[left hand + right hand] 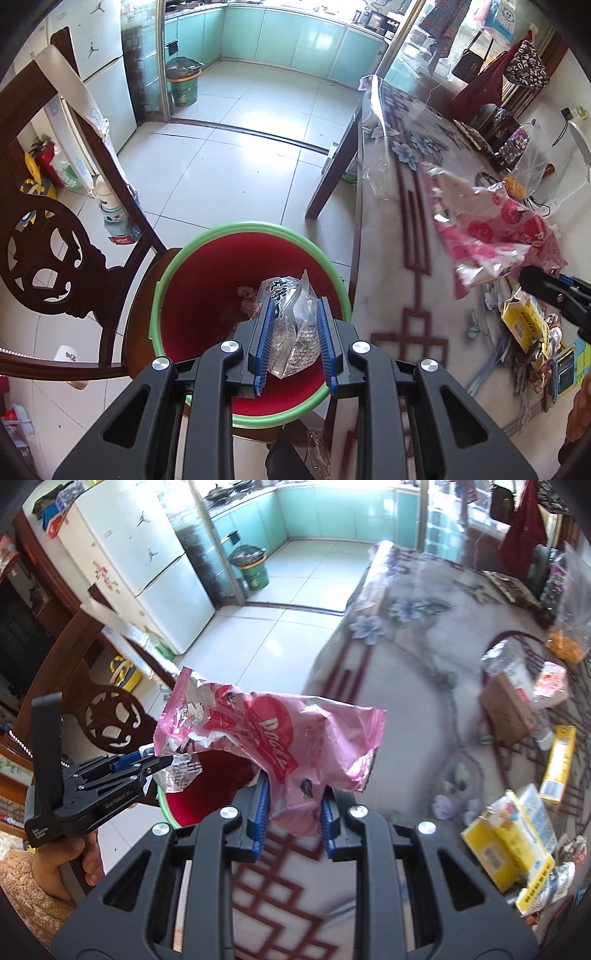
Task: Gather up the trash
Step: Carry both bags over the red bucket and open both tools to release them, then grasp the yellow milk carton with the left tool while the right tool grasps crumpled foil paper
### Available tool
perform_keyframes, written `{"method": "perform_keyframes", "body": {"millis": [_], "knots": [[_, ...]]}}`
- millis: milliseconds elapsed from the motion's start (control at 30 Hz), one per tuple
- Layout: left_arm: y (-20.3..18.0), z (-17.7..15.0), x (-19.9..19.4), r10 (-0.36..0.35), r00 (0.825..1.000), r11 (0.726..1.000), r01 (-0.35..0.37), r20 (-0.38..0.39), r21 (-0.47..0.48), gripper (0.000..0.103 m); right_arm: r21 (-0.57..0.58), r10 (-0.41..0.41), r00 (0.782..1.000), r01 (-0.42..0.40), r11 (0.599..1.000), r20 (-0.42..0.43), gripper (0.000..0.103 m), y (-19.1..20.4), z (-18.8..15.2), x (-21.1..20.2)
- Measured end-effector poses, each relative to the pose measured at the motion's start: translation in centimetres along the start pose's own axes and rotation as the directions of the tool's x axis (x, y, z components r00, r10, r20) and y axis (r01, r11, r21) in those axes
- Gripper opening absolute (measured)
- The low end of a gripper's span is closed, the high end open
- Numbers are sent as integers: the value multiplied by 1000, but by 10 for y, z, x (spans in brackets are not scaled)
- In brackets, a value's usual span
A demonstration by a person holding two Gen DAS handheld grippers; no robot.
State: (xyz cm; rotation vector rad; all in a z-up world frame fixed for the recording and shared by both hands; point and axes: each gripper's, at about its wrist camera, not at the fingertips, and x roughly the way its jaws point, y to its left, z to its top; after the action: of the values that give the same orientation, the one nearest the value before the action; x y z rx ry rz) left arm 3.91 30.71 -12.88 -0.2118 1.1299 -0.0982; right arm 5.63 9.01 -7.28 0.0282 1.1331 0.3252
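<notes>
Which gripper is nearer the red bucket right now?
Left. The left gripper hangs over the red bucket with a clear wrapper; the right gripper is over the table, beside it.

The right gripper is cut off by the left wrist view's right edge, so its jaws stay unseen there. The pink wrapper hides most of the red bin beyond the claw. To the claw's right, the yellow boxes on the table are smeared, their print unreadable.
</notes>
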Motion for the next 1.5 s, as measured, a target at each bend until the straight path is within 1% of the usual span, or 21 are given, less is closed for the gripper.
{"method": "perform_keyframes", "body": {"millis": [233, 433, 533, 567, 600, 633, 667, 700, 733, 867, 933, 1000, 1133, 1333, 1500], "knots": [[10, 4, 1, 7, 1000, 1000, -7, 3, -9, 21, -54, 7, 999, -9, 998, -38, 24, 22, -2, 18], [15, 5, 1, 10, 1000, 1000, -10, -4, -15, 21, -64, 15, 998, -19, 998, -59, 24, 30, -4, 26], [22, 5, 1, 20, 1000, 999, -20, -5, -36, 24, -66, 32, 997, -36, 997, -65, 25, 34, -2, 29], [23, 5, 1, 21, 1000, 999, -22, -6, -43, 27, -67, 37, 997, -42, 997, -66, 25, 36, -2, 30], [27, 5, 1, 28, 1000, 998, -29, -5, -55, 32, -71, 45, 997, -50, 996, -66, 28, 39, -1, 30], [29, 5, 0, 38, 999, 997, -38, 0, -65, 49, -78, 54, 996, -59, 995, -65, 32, 41, -1, 30], [31, 6, -1, 49, 999, 996, -48, 6, -71, 61, -83, 55, 997, -60, 995, -61, 44, 43, 0, 30], [34, 6, -2, 56, 998, 995, -55, 16, -79, 61, -84, 56, 997, -61, 995, -54, 55, 44, 0, 29], [36, 6, -3, 60, 998, 995, -58, 19, -84, 61, -82, 62, 997, -65, 995, -45, 56, 44, 0, 27], [40, 6, -4, 91, 996, 993, -89, 18, -79, 62, -73, 61, 997, -64, 995, -40, 57, 43, 0, 25], [42, 6, -4, 86, 996, 992, -84, 16, -89, 62, -67, 66, 997, -69, 995, -43, 57, 41, -1, 24], [42, 6, -3, 80, 997, 992, -78, 13, -94, 62, -63, 63, 997, -65, 996, -39, 61, 39, -2, 21], [34, 7, -4, 67, 998, 995, -66, 17, -71, 62, -49, 51, 998, -53, 997, -32, 65, 33, -5, 17], [11, 8, -6, 46, 999, 999, -46, 20, -24, 62, 24, 9, 1000, -9, 1000, -20, 70, 2, -16, 7], [-14, 7, -3, 20, 1000, 1000, -20, 11, 15, 62, 120, -61, 998, 62, 991, -10, 73, -44, -34, -11]]}}
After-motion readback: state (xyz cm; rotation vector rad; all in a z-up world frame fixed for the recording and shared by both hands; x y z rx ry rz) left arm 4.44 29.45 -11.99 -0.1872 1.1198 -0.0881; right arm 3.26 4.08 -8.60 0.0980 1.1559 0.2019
